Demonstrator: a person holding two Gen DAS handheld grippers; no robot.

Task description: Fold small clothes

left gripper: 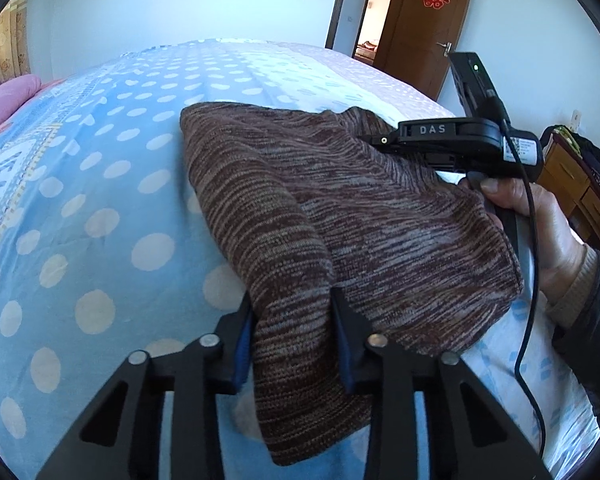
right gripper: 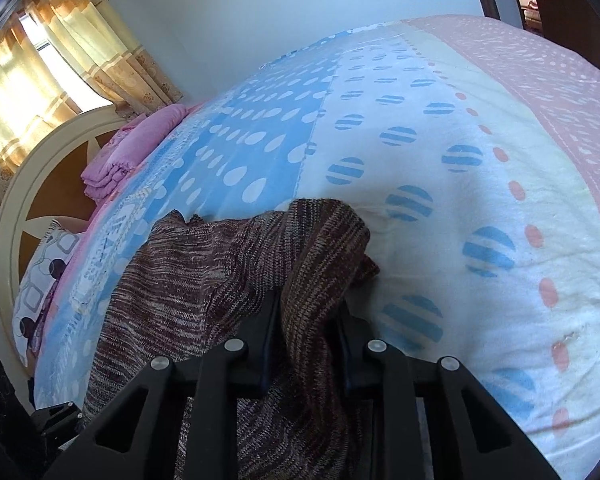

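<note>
A brown striped knit garment [left gripper: 340, 216] lies partly folded on the blue polka-dot bedspread [left gripper: 100, 184]. My left gripper [left gripper: 292, 300] is shut on the garment's near edge, with cloth draped between its fingers. My right gripper [right gripper: 306, 304] is shut on another part of the same garment [right gripper: 204, 280], which bunches up over its fingers. The right gripper's black body [left gripper: 452, 140] shows in the left wrist view at the garment's right side, held by a hand. The garment's far part rests on the bed.
A pink folded blanket [right gripper: 132, 148] and a patterned pillow [right gripper: 40, 280] lie by the headboard [right gripper: 16, 200]. A brown door [left gripper: 424, 24] stands open at the back right. A wooden cabinet [left gripper: 580, 192] is at the bed's right side.
</note>
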